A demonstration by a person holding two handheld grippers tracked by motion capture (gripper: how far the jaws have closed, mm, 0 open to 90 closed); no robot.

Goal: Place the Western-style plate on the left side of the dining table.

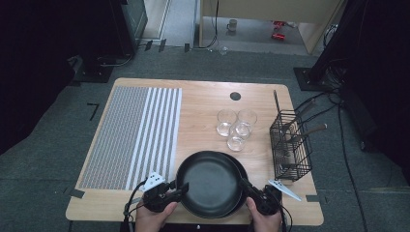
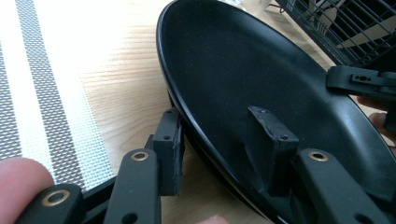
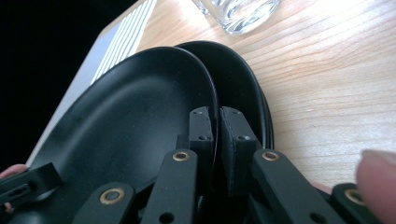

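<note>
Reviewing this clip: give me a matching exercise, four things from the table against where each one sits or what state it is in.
Things:
1. top black round plate
2. three clear drinking glasses
3. black wire basket
4. grey and white striped woven mat

Places or states:
A. lies flat on the table's left half
B. stands at the right edge, holding utensils
C. clustered behind the plates
D. rim pinched by the right gripper, left gripper straddling its other rim

Pairs: 1-D, 2-C, 3-B, 4-A

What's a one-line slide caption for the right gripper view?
Right gripper fingers pinch the rim of the top black plate, lifted off the plate beneath, beside a glass on the wooden table.
</note>
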